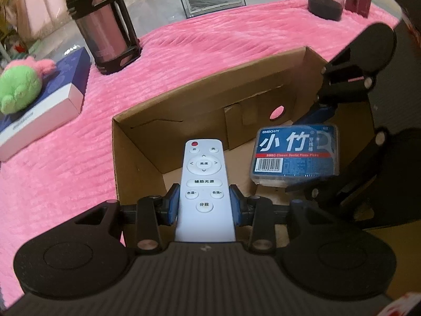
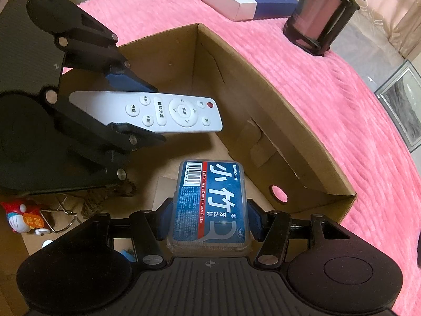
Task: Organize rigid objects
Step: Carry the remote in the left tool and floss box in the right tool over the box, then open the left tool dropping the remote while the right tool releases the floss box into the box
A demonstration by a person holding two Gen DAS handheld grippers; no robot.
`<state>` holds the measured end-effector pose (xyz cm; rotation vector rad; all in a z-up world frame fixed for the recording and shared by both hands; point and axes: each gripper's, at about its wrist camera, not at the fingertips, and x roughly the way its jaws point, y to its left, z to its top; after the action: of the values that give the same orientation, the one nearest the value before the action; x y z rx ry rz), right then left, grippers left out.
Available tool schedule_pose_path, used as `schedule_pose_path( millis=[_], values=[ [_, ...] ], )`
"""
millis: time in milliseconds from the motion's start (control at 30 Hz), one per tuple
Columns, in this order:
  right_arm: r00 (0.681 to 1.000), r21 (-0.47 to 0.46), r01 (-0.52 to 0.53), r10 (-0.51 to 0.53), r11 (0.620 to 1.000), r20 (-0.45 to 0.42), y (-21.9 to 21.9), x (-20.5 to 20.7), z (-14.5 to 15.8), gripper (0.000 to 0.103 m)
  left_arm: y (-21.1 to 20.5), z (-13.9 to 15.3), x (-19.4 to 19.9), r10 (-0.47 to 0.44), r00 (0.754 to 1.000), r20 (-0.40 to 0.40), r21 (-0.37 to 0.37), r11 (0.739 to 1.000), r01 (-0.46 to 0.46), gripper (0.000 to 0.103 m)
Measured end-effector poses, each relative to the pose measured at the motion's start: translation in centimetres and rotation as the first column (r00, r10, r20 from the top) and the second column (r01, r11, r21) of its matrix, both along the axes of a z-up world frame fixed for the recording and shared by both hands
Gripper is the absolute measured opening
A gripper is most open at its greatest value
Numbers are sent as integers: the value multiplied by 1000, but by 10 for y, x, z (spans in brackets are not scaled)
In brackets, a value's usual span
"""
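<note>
Over the box: I hold both grippers above the open cardboard box (image 1: 136,155).
Left gripper (image 1: 204,205): clamped on white remote (image 1: 204,181).
Right gripper (image 2: 209,214): clamped on floss pick box (image 2: 210,205).

Lit softly and evenly from indoor light, with a warm, rosy cast bounced off the pink blanket (image 1: 210,52). No hard shadows — only dim shade inside the cardboard box (image 1: 136,142) under its walls. Mild sheen on the metal flask (image 1: 102,26) and on the glossy floor (image 1: 158,10) beyond the blanket. Sharp in the middle: crisp print on the white remote (image 1: 204,173) and the floss box (image 2: 210,205). Strongly bowed by the fisheye toward the rims — straight box edges curved, dark vignette in the corners. Softer and slightly smeared at the far edges, as with the framed picture (image 2: 402,97). Black gripper bodies nearly featureless in the low foreground.
</note>
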<state>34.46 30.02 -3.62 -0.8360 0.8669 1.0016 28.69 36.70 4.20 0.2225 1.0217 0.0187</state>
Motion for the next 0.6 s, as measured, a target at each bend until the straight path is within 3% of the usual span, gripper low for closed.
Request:
schedule_pose_path(
  millis=[600],
  values=[
    [1000,16,-4,4,1000,-10,-3,1,1,54,-3,1,3,-3,1000,14,15,1000,3,34]
  ],
)
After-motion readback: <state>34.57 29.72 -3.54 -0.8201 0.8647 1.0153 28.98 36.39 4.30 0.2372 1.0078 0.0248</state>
